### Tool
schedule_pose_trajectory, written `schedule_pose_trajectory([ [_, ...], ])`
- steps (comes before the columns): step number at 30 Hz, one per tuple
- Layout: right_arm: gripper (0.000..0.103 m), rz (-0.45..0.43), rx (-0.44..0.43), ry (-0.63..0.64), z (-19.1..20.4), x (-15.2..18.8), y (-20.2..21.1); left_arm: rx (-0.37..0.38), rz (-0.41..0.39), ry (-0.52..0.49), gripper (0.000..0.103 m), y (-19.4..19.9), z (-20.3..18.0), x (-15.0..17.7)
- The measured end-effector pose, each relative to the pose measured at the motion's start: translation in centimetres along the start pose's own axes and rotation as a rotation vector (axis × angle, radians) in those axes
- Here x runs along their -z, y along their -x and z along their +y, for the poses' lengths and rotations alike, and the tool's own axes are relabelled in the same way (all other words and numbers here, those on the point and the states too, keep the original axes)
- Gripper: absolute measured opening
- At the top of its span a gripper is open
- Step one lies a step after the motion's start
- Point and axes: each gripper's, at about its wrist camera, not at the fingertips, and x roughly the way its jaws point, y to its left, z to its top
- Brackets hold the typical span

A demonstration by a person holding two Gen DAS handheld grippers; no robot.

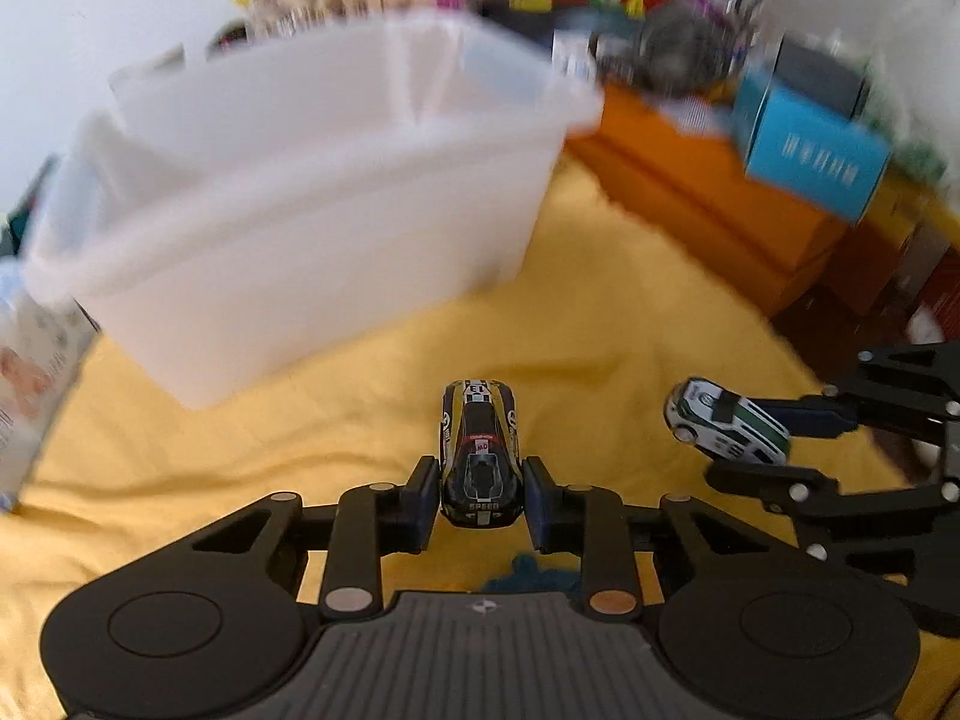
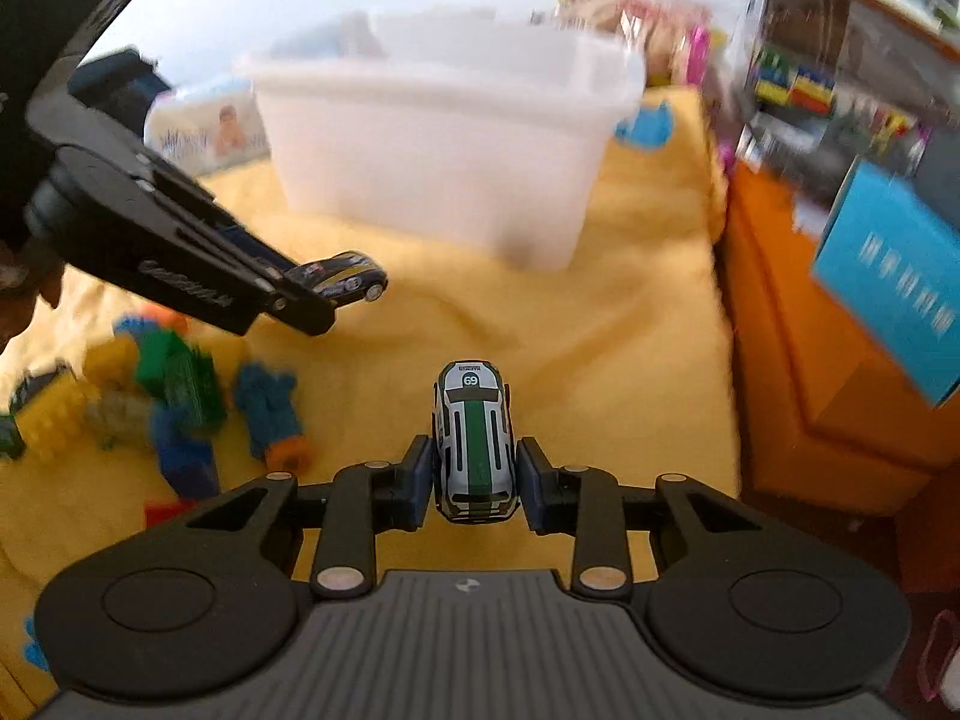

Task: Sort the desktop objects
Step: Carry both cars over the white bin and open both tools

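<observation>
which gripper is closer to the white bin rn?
Left, it seems. The left gripper, holding the black toy car, sits just short of the white bin; the right gripper trails behind.

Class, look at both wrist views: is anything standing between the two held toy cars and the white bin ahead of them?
Nothing visible does. Only bare yellow cloth lies between the black car, the white car and the white bin.

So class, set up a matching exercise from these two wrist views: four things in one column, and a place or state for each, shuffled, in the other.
Things:
1. black and yellow toy car
2. white and green toy car
3. white tub
4. building blocks

Places or states:
A. lying loose on the yellow cloth
B. held in the right gripper
C. standing on the cloth, ahead of both grippers
D. held in the left gripper

Pairs: 1-D, 2-B, 3-C, 4-A
</observation>
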Motion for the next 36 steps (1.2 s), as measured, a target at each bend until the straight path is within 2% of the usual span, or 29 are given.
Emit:
schedule_pose_trajectory([
  [8, 0.033, -0.226, 0.041, 0.020, -1.1, -7.0, 3.8, -0.054, -0.216, 0.014, 0.033, 6.6, 2.2, -5.6],
  [14, 0.033, -0.348, 0.052, 0.021, -1.6, -12.8, 3.0, -0.162, -0.278, -0.020, 0.033, 6.6, 4.5, -9.4],
  [17, 0.033, -0.360, 0.042, 0.001, -2.3, -15.2, 1.5, -0.200, -0.260, -0.011, 0.033, 4.9, 6.0, -10.6],
  [21, 0.034, -0.323, -0.001, -0.039, -2.7, -17.4, -1.6, -0.216, -0.225, 0.014, 0.033, 2.7, 7.6, -11.2],
  [27, 0.035, -0.245, -0.025, -0.089, -2.4, -18.3, -5.6, -0.232, -0.142, 0.060, 0.034, -0.6, 8.6, -10.8],
  [29, 0.036, -0.233, -0.024, -0.086, -2.1, -18.0, -5.9, -0.232, -0.141, 0.062, 0.038, -0.8, 8.5, -10.3],
  [34, 0.037, -0.288, -0.021, -0.068, -1.9, -17.3, -4.2, -0.254, -0.191, 0.046, 0.044, 1.1, 8.0, -10.0],
  [36, 0.041, -0.292, -0.038, -0.082, -2.1, -17.0, -3.4, -0.254, -0.221, 0.040, 0.055, 2.7, 7.5, -9.7],
])
